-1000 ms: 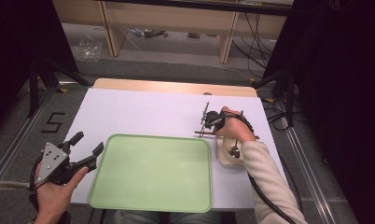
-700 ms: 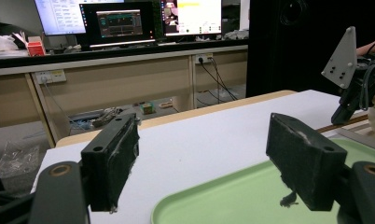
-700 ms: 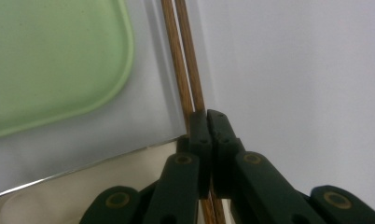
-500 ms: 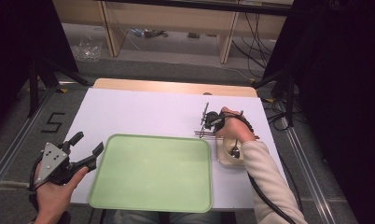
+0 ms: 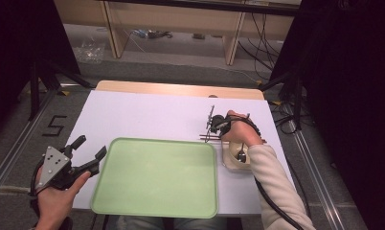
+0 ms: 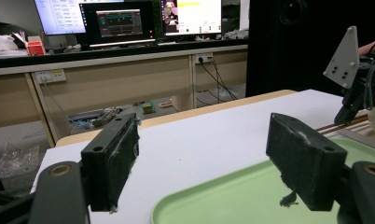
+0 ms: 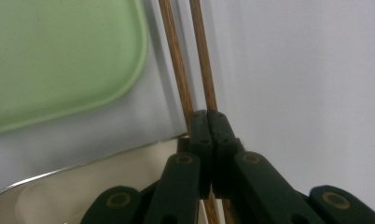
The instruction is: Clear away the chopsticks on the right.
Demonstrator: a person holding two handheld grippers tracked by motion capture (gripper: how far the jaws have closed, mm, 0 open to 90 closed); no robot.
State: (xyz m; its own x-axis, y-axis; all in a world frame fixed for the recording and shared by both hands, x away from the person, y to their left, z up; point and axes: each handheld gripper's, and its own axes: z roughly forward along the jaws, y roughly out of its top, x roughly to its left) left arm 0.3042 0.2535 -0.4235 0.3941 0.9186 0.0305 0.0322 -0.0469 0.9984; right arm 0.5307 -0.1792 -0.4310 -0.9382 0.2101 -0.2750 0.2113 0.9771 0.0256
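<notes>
Beside the pale green plastic tray's (image 5: 154, 179) far right corner on the white bench (image 5: 147, 115), the right tool (image 7: 208, 122), jaws pinched together over two brown wooden chopsticks (image 7: 176, 56), should lift them level, while the left tool (image 6: 209, 158) waits agape, empty.

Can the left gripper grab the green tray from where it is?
Probably yes. The left gripper is open, one jaw at the left rim of the green tray, with nothing between them. The right gripper is busy, shut on the chopsticks.
</notes>
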